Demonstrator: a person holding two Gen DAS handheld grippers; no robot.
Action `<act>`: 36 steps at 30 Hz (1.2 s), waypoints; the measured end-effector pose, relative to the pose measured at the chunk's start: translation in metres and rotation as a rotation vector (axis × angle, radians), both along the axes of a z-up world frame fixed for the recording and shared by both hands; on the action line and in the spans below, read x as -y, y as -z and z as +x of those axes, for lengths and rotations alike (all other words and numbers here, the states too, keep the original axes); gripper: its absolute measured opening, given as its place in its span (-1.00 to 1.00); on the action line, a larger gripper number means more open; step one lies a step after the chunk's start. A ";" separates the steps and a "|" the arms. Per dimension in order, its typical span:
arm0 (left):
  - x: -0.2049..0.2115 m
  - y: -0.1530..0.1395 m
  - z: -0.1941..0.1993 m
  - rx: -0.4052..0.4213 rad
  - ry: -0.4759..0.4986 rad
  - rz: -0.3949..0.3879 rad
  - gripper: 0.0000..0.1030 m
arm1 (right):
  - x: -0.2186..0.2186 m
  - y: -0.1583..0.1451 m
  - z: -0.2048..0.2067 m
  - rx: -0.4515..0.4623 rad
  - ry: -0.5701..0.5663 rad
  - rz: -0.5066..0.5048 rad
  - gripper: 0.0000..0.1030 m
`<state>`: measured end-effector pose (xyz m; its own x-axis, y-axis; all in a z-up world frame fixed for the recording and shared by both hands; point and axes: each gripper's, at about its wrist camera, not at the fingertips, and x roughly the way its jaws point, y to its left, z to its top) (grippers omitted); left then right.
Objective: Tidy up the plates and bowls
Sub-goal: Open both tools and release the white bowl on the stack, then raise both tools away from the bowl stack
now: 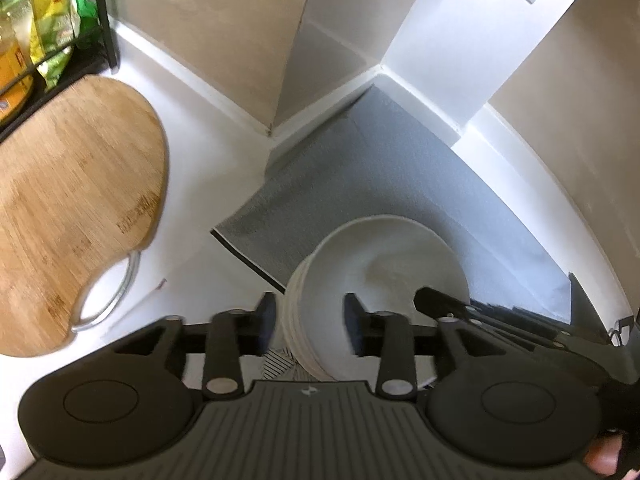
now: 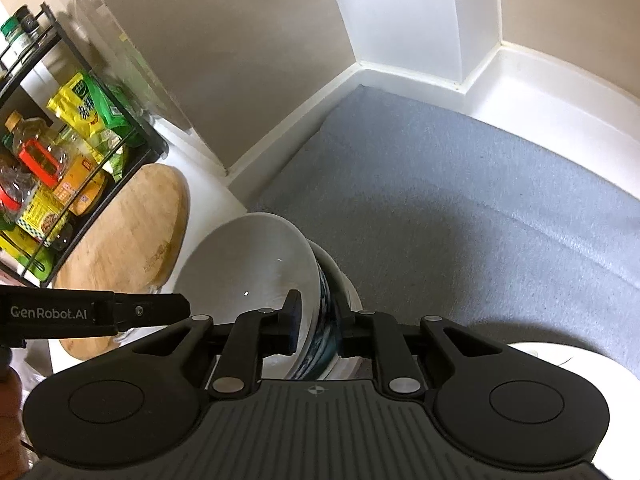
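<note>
Cutting board (image 1: 76, 208): lying on the white counter (image 1: 208, 168) at far left, beside the black rack (image 2: 132, 168) of bottles and packets.
Left gripper (image 1: 310, 322): straddling the rim of the white stacked bowls (image 1: 380, 264), fingers spread, not gripping.
Right gripper (image 2: 316, 320): clenching a white bowl (image 2: 256, 268) over a blue-patterned one.
Progress: seemingly midway; bowls stacking above the grey mat (image 2: 460, 200), nothing blocking.

White bowls (image 2: 256, 268) are standing stacked, blue pattern outside, the rim sitting between the right jaws and straddled by the left jaws.
</note>
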<state>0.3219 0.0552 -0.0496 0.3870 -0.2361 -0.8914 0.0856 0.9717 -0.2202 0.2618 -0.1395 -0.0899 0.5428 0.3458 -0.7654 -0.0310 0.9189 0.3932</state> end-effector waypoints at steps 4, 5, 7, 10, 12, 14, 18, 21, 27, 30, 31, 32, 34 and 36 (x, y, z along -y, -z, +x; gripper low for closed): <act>-0.003 -0.005 -0.003 0.037 -0.008 0.015 0.42 | 0.001 -0.006 -0.002 -0.006 -0.003 0.009 -0.41; -0.003 -0.005 -0.004 0.041 -0.007 0.016 0.46 | 0.000 -0.009 -0.004 0.005 -0.004 0.003 -0.20; -0.004 -0.005 -0.005 0.045 -0.005 0.015 0.57 | 0.000 -0.015 -0.009 0.037 0.013 -0.045 0.07; -0.005 -0.003 -0.007 0.047 -0.004 0.019 0.61 | 0.005 -0.019 -0.012 0.065 0.028 -0.078 0.08; -0.006 -0.001 -0.009 0.048 -0.008 0.024 0.63 | 0.011 -0.019 -0.013 0.056 0.046 -0.072 0.09; -0.006 0.000 -0.012 0.053 -0.015 0.039 0.66 | 0.015 -0.017 -0.015 0.042 0.064 -0.068 0.09; -0.003 0.006 -0.019 0.073 -0.007 0.087 0.99 | 0.014 -0.014 -0.026 0.019 0.059 -0.062 0.18; -0.001 0.006 -0.026 0.093 0.015 0.115 0.99 | 0.007 -0.013 -0.037 0.006 0.031 -0.060 0.23; -0.002 0.009 -0.034 0.082 0.020 0.116 0.99 | 0.006 -0.015 -0.056 -0.010 0.034 -0.051 0.27; -0.004 0.009 -0.039 0.078 0.020 0.116 0.99 | 0.005 -0.016 -0.061 -0.012 0.042 -0.052 0.29; -0.005 0.009 -0.041 0.077 0.022 0.116 0.99 | 0.003 -0.016 -0.062 -0.013 0.041 -0.051 0.29; -0.005 0.009 -0.042 0.074 0.023 0.116 0.99 | 0.002 -0.017 -0.064 -0.014 0.040 -0.051 0.30; -0.007 0.009 -0.046 0.071 0.026 0.116 0.99 | 0.001 -0.018 -0.067 -0.011 0.037 -0.051 0.31; -0.008 0.009 -0.049 0.071 0.027 0.118 0.99 | -0.002 -0.019 -0.070 -0.009 0.033 -0.051 0.34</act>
